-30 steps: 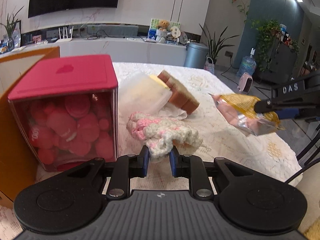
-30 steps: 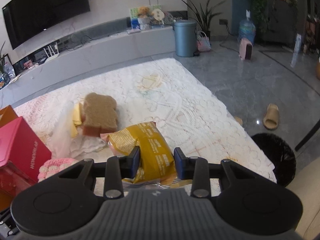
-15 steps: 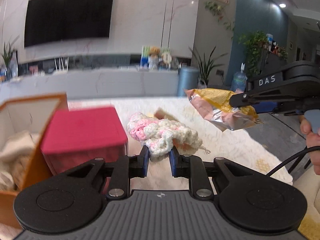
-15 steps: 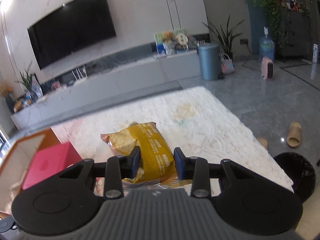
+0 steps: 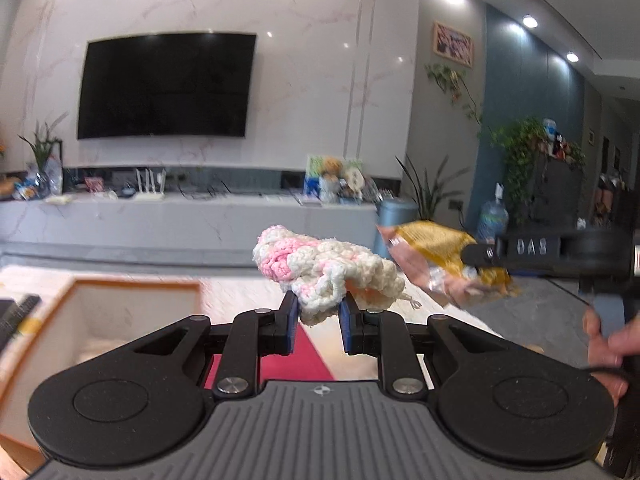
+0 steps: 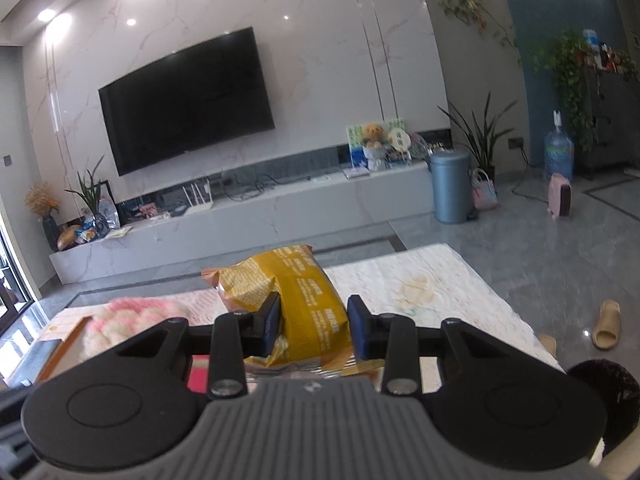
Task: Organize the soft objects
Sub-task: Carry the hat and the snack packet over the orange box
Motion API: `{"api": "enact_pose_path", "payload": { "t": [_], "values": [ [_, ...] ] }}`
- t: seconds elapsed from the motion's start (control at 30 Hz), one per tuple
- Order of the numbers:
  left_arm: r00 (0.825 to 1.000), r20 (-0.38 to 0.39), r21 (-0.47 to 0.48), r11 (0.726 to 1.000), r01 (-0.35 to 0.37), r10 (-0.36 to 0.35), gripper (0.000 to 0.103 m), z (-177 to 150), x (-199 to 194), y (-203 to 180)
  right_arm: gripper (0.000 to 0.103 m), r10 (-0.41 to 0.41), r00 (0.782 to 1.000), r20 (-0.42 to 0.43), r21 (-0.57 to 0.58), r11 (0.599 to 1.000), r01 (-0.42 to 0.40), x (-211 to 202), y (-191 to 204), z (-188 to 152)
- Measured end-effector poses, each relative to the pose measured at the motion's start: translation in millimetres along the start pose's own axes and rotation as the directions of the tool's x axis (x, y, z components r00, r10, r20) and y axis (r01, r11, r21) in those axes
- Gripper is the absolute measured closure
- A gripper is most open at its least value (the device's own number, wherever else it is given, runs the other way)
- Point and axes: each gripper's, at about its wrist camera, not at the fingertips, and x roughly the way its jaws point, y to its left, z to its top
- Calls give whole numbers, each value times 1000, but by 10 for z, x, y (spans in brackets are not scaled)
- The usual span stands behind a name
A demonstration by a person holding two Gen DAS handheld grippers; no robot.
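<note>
- Nearest, the left gripper (image 5: 316,322) stays clamped on the pink-and-white crocheted piece (image 5: 320,266), its blue pads pinching the lower end; a second ago the piece hung just above the table, and now it rides high in the air with the far wall behind it.
- Beside it, the right gripper (image 6: 314,326) grips the yellow snack bag (image 6: 296,296) at its near end, the jaws squeezing the crinkled foil; it too has climbed, so the bag stands clear of the lace-covered table (image 6: 440,280) below.
- Just under the left gripper, the red box (image 5: 310,358), which filled the left of the view a second ago, shows only as a sliver.
- At the table's left edge the open orange-rimmed box (image 5: 132,286) has come into sight, with pale cloth dimly visible inside.
- Both soft things now hang side by side, near each other, well above the tabletop.
- The lift looks finished; carrying them over the open box and lowering them in seems the likely next step.
- Far off, the wall-mounted television (image 5: 164,86) and the long grey console fill the background.
</note>
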Motion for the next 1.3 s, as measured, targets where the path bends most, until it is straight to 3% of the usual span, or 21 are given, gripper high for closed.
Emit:
{"api": "enact_pose_path", "payload": {
  "t": [0.23, 0.4, 0.43, 0.47, 0.6, 0.83, 0.9, 0.97, 1.1, 1.2, 1.27, 1.3],
  "values": [
    [998, 36, -21, 998, -51, 52, 79, 366, -152, 603, 70, 22, 998, 52, -61, 998, -19, -41, 686, 76],
    [995, 8, -77, 993, -94, 95, 79, 462, -27, 1141, 74, 98, 995, 15, -99, 990, -96, 92, 1269, 27],
    [994, -1, -94, 990, -105, 105, 79, 448, 4, 1267, 103, 107, 994, 19, -109, 989, -104, 130, 1391, 6],
    [993, -10, -105, 988, -117, 116, 79, 426, 34, 1386, 103, 108, 994, 20, -124, 987, -105, 181, 1513, -8],
    [988, -47, -130, 980, -151, 146, 79, 188, 76, 1748, 103, 59, 997, -53, -234, 970, -70, 400, 1881, -166],
    [988, -106, -191, 973, -129, 110, 81, 57, 115, 2045, 103, 47, 976, -214, -335, 935, -119, 495, 1859, -491],
    [991, -96, -206, 973, -108, 90, 89, 65, 69, 2056, 102, 52, 965, -258, -334, 932, -140, 455, 1759, -552],
    [993, -93, -213, 973, -90, 72, 103, 67, 44, 2076, 100, 50, 949, -311, -341, 926, -161, 399, 1647, -632],
    [992, -112, -187, 979, -85, 65, 103, 45, 72, 2021, 83, 19, 910, -415, -346, 921, -178, 331, 1484, -862],
    [985, -154, -176, 979, -100, 73, 103, -12, 165, 2039, 80, 35, 869, -494, -312, 926, -214, 253, 1397, -1053],
    [981, -177, -172, 979, -106, 75, 103, -42, 204, 2058, 63, 52, 837, -545, -275, 932, -237, 202, 1364, -1193],
    [980, -184, -171, 979, -108, 76, 103, -47, 212, 2066, 60, 51, 826, -561, -267, 934, -239, 181, 1365, -1264]
  ]
}}
